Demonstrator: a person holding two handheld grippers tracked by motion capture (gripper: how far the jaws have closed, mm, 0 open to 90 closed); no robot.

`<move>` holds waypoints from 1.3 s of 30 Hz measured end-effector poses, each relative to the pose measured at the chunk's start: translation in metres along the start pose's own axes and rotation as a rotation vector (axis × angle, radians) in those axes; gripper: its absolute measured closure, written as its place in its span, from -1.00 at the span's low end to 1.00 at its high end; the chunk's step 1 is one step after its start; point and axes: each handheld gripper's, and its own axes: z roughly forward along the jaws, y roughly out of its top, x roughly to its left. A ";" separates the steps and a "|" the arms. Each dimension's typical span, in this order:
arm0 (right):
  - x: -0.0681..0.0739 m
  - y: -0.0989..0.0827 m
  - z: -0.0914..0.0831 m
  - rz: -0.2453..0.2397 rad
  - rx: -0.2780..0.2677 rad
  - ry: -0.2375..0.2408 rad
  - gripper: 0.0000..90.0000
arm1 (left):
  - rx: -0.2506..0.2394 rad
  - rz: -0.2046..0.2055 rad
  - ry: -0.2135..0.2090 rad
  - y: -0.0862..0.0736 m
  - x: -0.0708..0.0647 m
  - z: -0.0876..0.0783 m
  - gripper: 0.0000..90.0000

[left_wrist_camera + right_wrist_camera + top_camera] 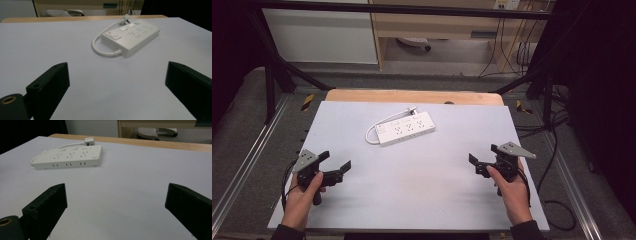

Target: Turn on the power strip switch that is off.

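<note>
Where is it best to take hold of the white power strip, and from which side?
Probably grip the white rectangular plastic power strip across its narrow width near the middle, coming down from above. It lies flat on the grey table, and its long sides look straight and parallel. The curled white cable leaves its left end, so avoid that end.

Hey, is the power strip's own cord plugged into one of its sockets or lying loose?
Loose. The power strip's cord loops around its switch end, and the plug lies on the table behind it.

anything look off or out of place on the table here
Nothing stands out. The white plastic power strip lies flat, slightly angled, its white cord looped beside it with the plug unconnected. Left gripper and right gripper are open, apart from it.
</note>
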 end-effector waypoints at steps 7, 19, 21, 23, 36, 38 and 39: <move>0.009 0.014 0.007 -0.037 0.003 0.015 -0.90 | 0.025 -0.011 0.007 -0.003 -0.001 0.001 -0.88; 0.017 0.041 0.018 -0.064 -0.012 0.040 -0.90 | 0.031 -0.006 0.013 -0.004 -0.001 0.001 -0.87; 0.018 0.044 0.021 -0.066 -0.012 0.044 -0.90 | 0.033 -0.002 0.013 -0.004 -0.001 0.001 -0.87; 0.019 0.047 0.022 -0.066 -0.015 0.048 -0.90 | 0.034 -0.001 0.014 -0.004 -0.001 0.001 -0.87; 0.023 0.065 0.034 -0.062 -0.015 0.055 -0.90 | 0.039 0.000 0.011 -0.004 -0.002 0.002 -0.89; 0.023 0.068 0.036 -0.062 -0.014 0.055 -0.90 | 0.039 0.000 0.011 -0.004 -0.002 0.002 -0.89; 0.023 0.070 0.037 -0.062 -0.015 0.052 -0.90 | 0.040 0.000 0.011 -0.004 -0.002 0.002 -0.89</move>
